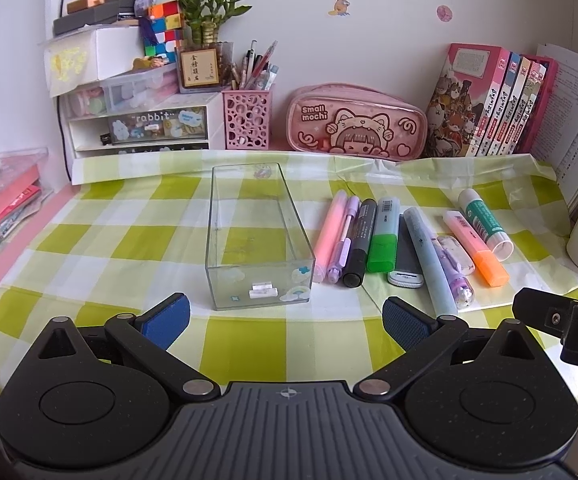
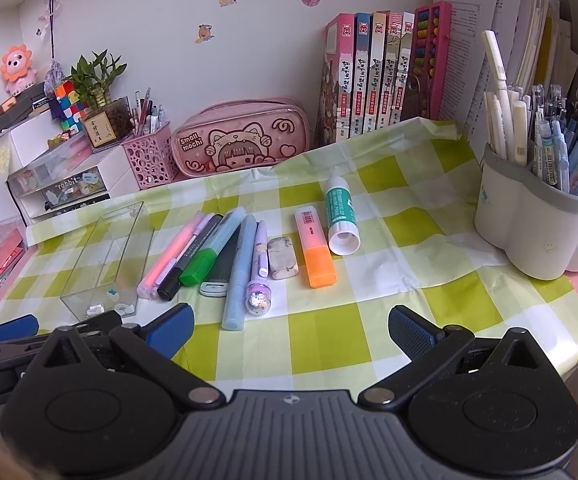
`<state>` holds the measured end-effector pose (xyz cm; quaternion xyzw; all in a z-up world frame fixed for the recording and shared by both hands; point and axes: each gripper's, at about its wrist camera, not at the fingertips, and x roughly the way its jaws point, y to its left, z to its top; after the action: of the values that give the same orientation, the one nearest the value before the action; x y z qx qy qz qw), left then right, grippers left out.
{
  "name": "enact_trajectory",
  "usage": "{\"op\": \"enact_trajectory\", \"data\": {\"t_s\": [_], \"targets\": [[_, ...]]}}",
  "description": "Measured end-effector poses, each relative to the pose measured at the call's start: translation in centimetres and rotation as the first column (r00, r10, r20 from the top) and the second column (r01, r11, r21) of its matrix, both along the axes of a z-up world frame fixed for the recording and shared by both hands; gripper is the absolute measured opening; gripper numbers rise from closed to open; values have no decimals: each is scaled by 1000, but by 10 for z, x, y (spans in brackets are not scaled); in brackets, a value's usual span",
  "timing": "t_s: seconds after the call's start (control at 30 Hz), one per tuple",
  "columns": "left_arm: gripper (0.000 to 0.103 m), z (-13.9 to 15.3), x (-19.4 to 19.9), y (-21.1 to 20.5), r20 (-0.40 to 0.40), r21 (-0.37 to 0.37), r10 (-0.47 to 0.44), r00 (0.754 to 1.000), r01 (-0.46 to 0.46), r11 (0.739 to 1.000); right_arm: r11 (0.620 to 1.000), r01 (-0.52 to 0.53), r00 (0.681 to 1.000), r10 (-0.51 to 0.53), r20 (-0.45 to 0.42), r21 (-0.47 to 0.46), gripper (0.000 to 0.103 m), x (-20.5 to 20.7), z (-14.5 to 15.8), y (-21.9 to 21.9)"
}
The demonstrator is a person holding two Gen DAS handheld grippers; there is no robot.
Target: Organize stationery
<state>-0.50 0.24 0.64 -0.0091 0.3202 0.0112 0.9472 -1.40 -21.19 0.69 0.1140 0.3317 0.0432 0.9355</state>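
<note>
I'm looking through the left wrist camera, and my left gripper (image 1: 286,322) is hovering low over the green checked cloth (image 1: 245,344), jaws spread wide, gripping nothing. Straight ahead the clear plastic box (image 1: 257,236) is sitting with its long axis running away from me toward the wall. This view is catching only a dark edge of the right gripper (image 1: 565,320). Switching to the right wrist camera, the right gripper (image 2: 291,326) is also gaping open and empty, and here I'm seeing the white pen cup (image 2: 529,232) crammed with pens, barely showing in the other view. The row of stationery is lying side by side right of the box, long axes pointing toward the wall: pink highlighter (image 2: 171,250), green highlighter (image 2: 209,252), orange highlighter (image 2: 315,246), glue stick (image 2: 341,216).
</note>
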Motion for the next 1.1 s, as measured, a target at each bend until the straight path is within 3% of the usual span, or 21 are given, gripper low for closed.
{"op": "enact_trajectory", "data": {"t_s": [1.1], "targets": [[98, 0, -1, 0, 6, 2, -3, 1000, 3, 1000, 1000, -14, 1000, 14, 4, -23, 103, -1, 0, 5]]}}
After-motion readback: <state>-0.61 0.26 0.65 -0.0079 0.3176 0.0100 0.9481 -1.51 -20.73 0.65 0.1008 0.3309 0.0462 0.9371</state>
